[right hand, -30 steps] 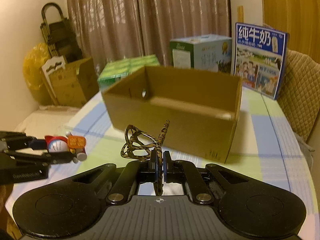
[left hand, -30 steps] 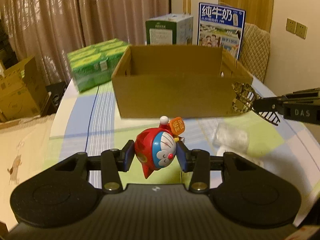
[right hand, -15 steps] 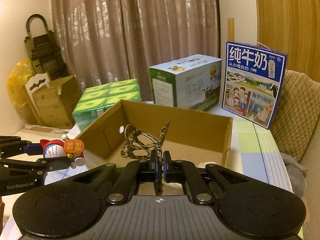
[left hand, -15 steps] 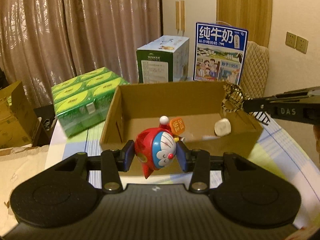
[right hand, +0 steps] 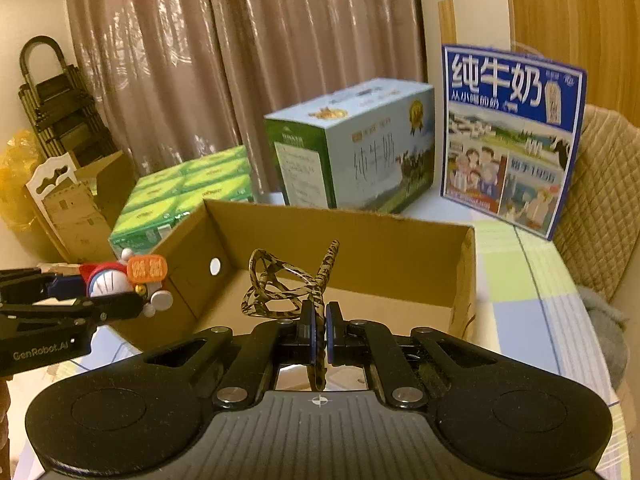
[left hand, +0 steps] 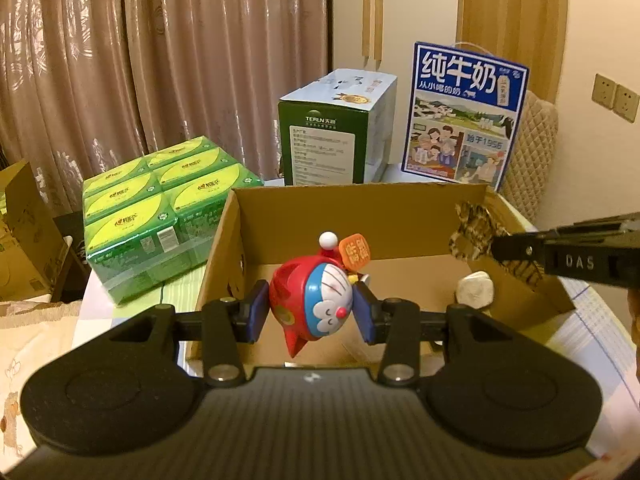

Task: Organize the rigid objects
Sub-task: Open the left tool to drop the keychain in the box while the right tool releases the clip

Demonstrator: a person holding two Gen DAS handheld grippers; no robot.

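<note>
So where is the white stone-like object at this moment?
In the left wrist view, the white stone-like object lies on the floor of the cardboard box, against its right wall, below the patterned hair clip held by the right gripper.

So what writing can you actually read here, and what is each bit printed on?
"纯牛奶" and "1956": blue milk carton.
"TERLN": green-ended box, above a panel of print too small to read.
"DAS": side of the right gripper.
"GenRobot.AI": side of the left gripper.
Orange tag on the toy and green packs: characters too blurred to read.
</note>
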